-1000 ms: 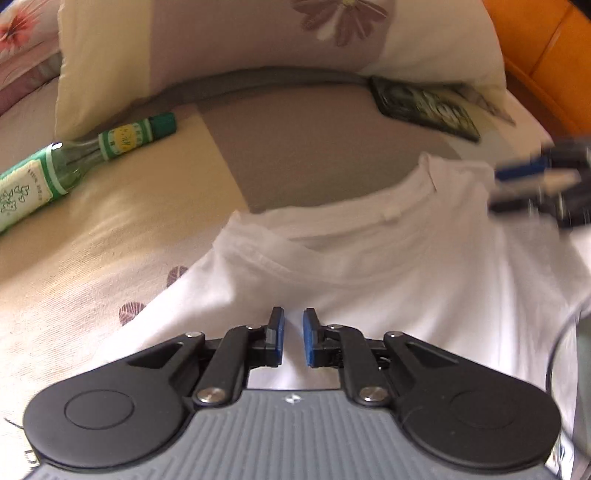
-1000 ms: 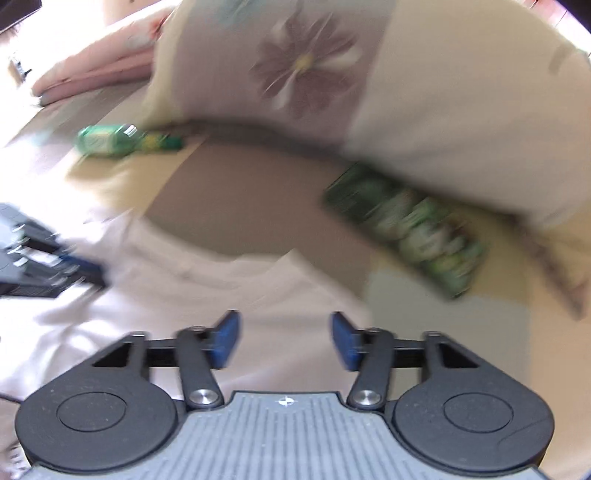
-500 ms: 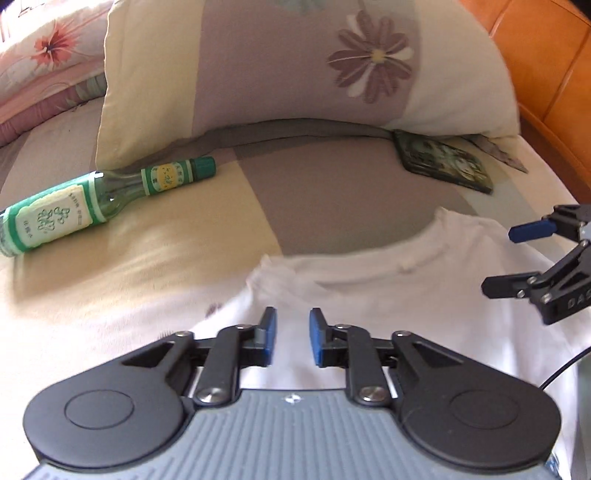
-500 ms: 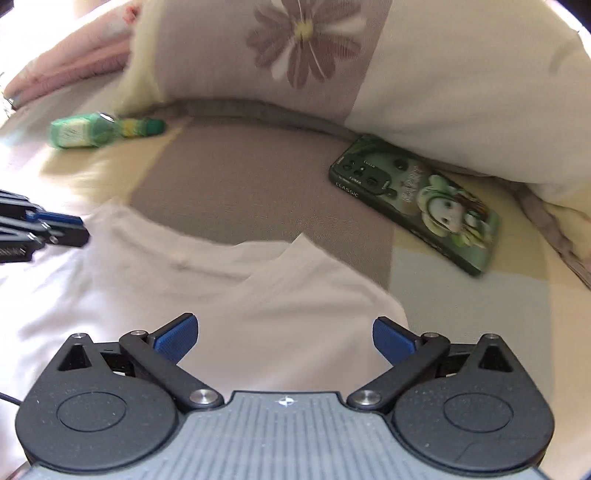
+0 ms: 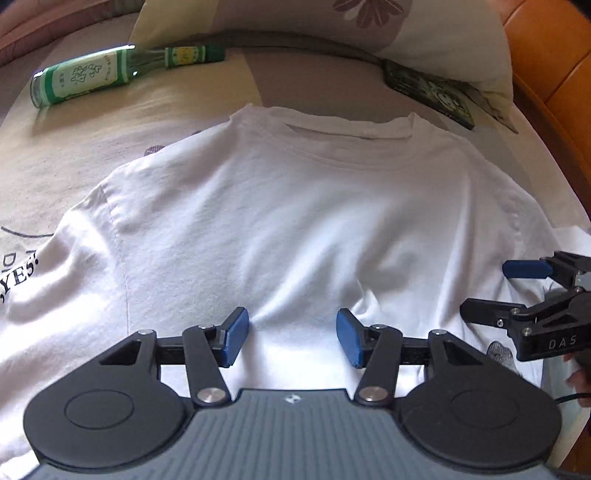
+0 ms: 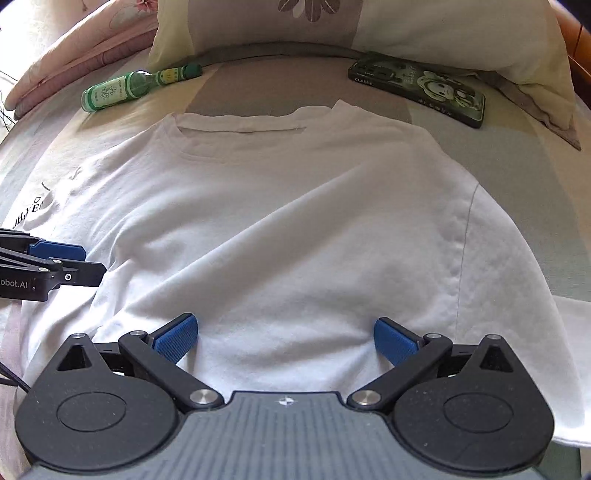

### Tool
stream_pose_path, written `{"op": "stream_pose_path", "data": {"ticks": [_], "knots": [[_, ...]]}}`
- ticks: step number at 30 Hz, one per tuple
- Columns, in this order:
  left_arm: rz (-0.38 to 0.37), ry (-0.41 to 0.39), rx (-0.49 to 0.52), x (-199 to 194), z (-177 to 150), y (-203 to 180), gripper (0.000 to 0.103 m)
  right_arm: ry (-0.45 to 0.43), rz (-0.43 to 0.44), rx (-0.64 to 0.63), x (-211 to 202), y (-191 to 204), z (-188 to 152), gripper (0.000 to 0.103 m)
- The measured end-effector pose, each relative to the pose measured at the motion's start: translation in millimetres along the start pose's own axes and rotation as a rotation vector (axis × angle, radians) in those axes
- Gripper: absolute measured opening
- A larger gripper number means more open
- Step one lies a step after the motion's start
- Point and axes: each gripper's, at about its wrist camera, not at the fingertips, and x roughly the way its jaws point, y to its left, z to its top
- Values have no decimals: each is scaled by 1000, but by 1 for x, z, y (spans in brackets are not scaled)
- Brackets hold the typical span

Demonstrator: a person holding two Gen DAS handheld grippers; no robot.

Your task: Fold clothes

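A white T-shirt (image 5: 295, 221) lies spread on the bed (image 5: 74, 147), collar toward the pillow (image 6: 443, 33), both shoulders flat and the sleeves out to the sides; dark lettering shows near its left sleeve. No fold crosses the part of the body that is in view, and the hem lies out of sight behind the tools, so this fits a shirt laid out for folding, though how far the job stands cannot be settled from here. The left hand-held gripper (image 5: 291, 338) hangs over the chest of the shirt with its jaws moderately parted and nothing between them; whether the pads touch the cloth is unclear. The right hand-held gripper (image 6: 286, 338) sits over the right half of the shirt, opened wider, also holding nothing. A fold from here would likely call for each tool to pinch 1 layer edge cleanly, at a sleeve or shoulder seam, and lift evenly so the thin cotton does not bunch. A green bottle (image 5: 122, 72) and a phone (image 6: 421, 88) lie beyond the collar, clear of the shirt.
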Motion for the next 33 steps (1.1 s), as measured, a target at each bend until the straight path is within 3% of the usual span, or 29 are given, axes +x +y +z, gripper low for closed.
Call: {"op": "stream_pose_path", "data": {"ticks": [4,9,13,16,19,23,27,33], "knots": [[21,-16,16,-5,11,-11,53,-23,49,78,-20,-18,-13,103],[-7,-35,19,-12,18,-32,53,-52,117,186,-49,-42,-33,103],[-51,-32,85,-14,22,-65,53,-74,160,278,-75,-64,-52,103],[-93,-22,168,-9,26,-98,53,-84,125,389,-108,-97,-85,103],[-133,-23,245,-4,31,-131,54,-153,66,542,-135,-141,-111,103],[-187,-11,294,6,38,-170,55,-315,16,717,-153,-204,-127,103],[-212,-1,347,12,41,-198,55,-486,72,878,-147,-257,-138,103],[-197,2,409,13,46,-220,55,-618,218,1075,-121,-309,-147,103]]}}
